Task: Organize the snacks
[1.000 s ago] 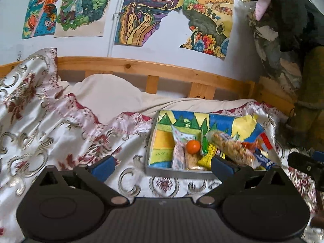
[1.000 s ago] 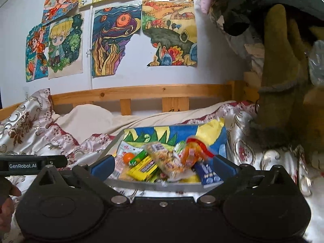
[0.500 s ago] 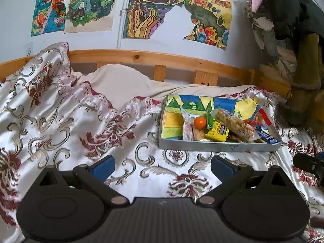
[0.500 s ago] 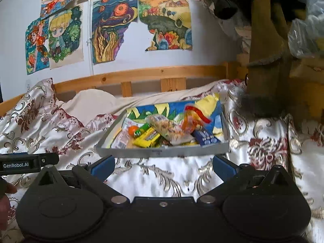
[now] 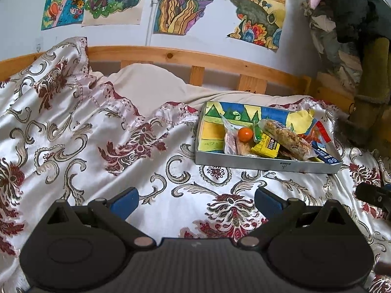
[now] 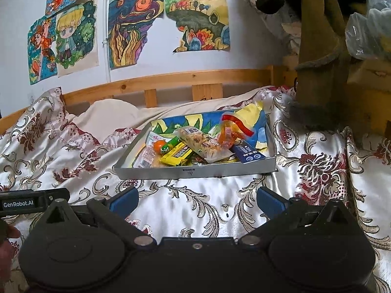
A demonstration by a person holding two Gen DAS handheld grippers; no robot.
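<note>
Lying flat, snack tray [image 6: 195, 171] seemingly crosswise.

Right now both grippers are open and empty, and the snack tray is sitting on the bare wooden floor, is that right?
Not quite. The left gripper and right gripper are open and empty, but the snack tray sits on the patterned satin bedspread on a bed, not a bare wooden floor. The right wrist view shows it.

One tray [image 6: 195, 171] lies on the bedspread [image 6: 190, 210]. In the tray: one orange ball [image 6: 159, 145], one yellow packet [image 6: 176, 156], one green stick [image 6: 170, 144], one clear bag of crackers [image 6: 202, 144], one blue packet [image 6: 248, 154], one orange bag [image 6: 231, 131]. On the wall behind the tray hang at least four drawings [image 6: 135, 29].
</note>
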